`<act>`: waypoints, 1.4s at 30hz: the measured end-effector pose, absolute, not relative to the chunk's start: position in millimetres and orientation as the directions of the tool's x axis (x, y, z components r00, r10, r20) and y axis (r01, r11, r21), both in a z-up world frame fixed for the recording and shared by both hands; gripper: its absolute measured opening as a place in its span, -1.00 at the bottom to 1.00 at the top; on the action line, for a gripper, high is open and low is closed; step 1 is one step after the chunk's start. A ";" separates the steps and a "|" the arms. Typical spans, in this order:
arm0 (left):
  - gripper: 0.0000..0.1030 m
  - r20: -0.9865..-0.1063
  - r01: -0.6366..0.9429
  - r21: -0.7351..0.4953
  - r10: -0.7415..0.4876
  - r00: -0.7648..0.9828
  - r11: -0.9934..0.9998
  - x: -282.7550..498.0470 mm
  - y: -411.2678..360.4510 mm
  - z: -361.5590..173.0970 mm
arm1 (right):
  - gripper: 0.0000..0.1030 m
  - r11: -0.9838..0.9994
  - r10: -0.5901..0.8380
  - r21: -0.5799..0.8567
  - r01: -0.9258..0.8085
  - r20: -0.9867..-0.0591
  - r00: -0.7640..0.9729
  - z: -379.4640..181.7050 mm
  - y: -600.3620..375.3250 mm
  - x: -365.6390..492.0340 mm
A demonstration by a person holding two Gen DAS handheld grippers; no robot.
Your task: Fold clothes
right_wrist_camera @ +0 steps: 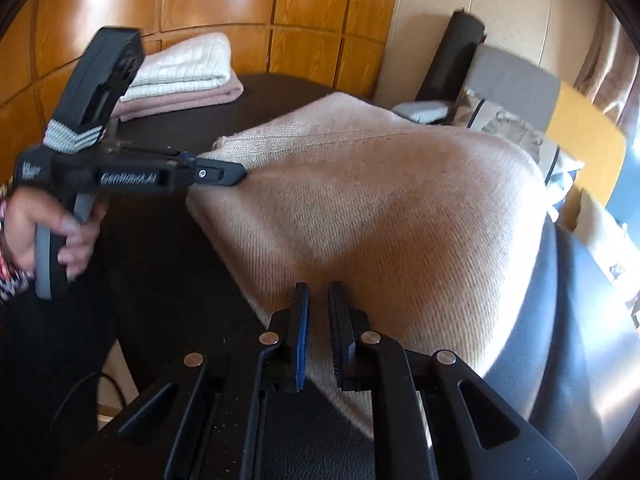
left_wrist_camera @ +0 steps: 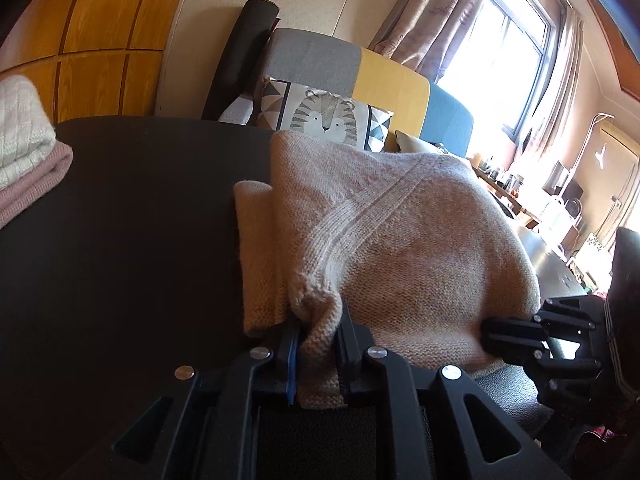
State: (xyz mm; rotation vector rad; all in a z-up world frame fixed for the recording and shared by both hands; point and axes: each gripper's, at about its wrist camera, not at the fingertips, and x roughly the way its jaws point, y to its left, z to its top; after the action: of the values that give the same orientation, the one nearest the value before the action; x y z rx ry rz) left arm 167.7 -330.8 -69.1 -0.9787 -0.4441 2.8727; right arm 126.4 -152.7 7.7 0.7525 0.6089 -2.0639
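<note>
A beige knitted sweater [left_wrist_camera: 400, 240] lies partly folded on the dark round table [left_wrist_camera: 120, 220]. My left gripper [left_wrist_camera: 318, 320] is shut on a bunched edge of the sweater at its near left corner. It also shows in the right wrist view [right_wrist_camera: 236, 170], gripping the sweater's left corner. My right gripper [right_wrist_camera: 319, 300] is shut on the near edge of the sweater [right_wrist_camera: 380, 220], with cloth between the fingers. It also shows in the left wrist view [left_wrist_camera: 492, 330] at the sweater's right edge. The sweater is lifted and bulging between the two grippers.
A stack of folded clothes, white on pink [right_wrist_camera: 188, 72], sits at the table's far left, also in the left wrist view [left_wrist_camera: 24, 152]. A sofa with a lion cushion [left_wrist_camera: 324, 116] stands behind the table. Wooden wall panels [right_wrist_camera: 240, 8] are at the back.
</note>
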 end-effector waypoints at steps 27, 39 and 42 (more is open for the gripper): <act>-0.65 -0.595 0.065 0.048 -0.081 -0.799 -0.997 106.2 -276.4 -8.9 | -0.35 -0.764 -0.624 0.284 0.580 -0.555 -0.550 59.8 -88.4 23.4; -0.64 -0.679 0.113 -0.003 -0.081 -0.729 -0.994 94.6 -280.2 -43.7 | -0.36 -0.816 -0.475 0.062 0.575 -0.638 -0.606 32.1 -125.7 8.6; -0.64 -0.678 0.118 0.003 -0.089 -0.730 -0.993 95.7 -279.7 -44.9 | -0.36 -0.814 -0.476 0.061 0.577 -0.639 -0.605 30.8 -125.6 6.3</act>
State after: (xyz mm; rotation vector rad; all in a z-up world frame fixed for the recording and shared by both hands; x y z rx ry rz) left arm 95.7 -279.7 -44.9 -1.1840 -0.0652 3.0289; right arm 6.3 -125.6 30.8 0.8850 0.2023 -2.3747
